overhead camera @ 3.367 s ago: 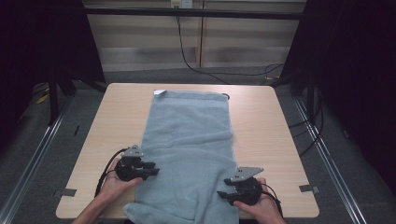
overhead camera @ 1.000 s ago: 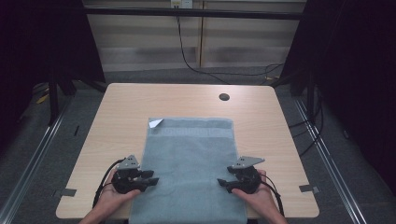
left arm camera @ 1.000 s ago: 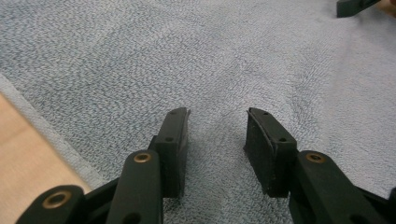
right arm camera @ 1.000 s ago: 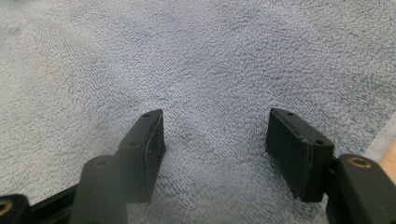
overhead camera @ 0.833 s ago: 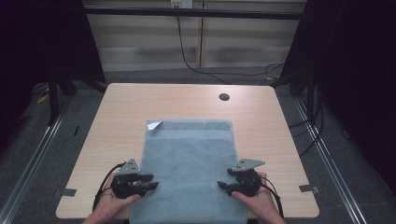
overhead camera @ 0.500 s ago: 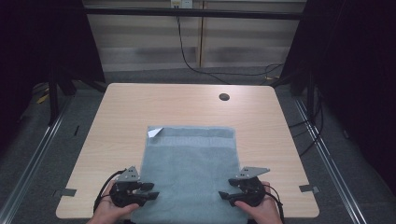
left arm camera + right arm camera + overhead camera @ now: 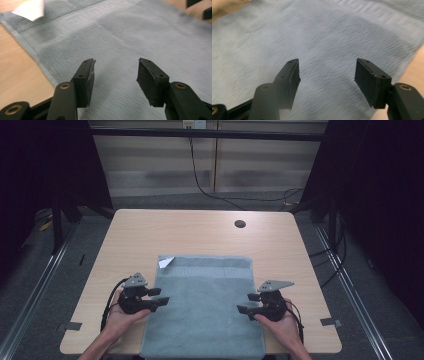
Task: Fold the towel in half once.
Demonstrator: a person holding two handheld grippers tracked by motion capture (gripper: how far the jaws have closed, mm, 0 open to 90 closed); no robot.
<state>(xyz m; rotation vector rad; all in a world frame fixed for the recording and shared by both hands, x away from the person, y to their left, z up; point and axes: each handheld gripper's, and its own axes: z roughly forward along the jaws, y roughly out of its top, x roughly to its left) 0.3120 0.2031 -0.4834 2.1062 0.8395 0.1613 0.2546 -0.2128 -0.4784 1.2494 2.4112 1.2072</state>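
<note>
A grey-blue towel [image 7: 205, 305] lies flat on the wooden table [image 7: 200, 232], its near end hanging over the front edge. A white tag [image 7: 166, 262] sticks out at its far left corner, and the tag [image 7: 28, 10] also appears in the left gripper view. My left gripper [image 7: 162, 301] hovers over the towel's left edge. Its jaws have just been opening and are open over the towel [image 7: 140, 32], with nothing between them [image 7: 115, 75]. My right gripper [image 7: 243, 304] hovers over the towel's right edge, open, with only the towel [image 7: 312, 30] below it [image 7: 327, 77].
A round hole [image 7: 240, 224] sits in the tabletop near the far right. Bare wood lies beyond the towel and on both sides. Grey tape marks [image 7: 72, 325] sit on the near corners. Cables trail from both grippers.
The towel slid toward the front edge, uncovering the round hole, then stopped. Both grippers have let go of the towel and moved slightly away from the front edge.
</note>
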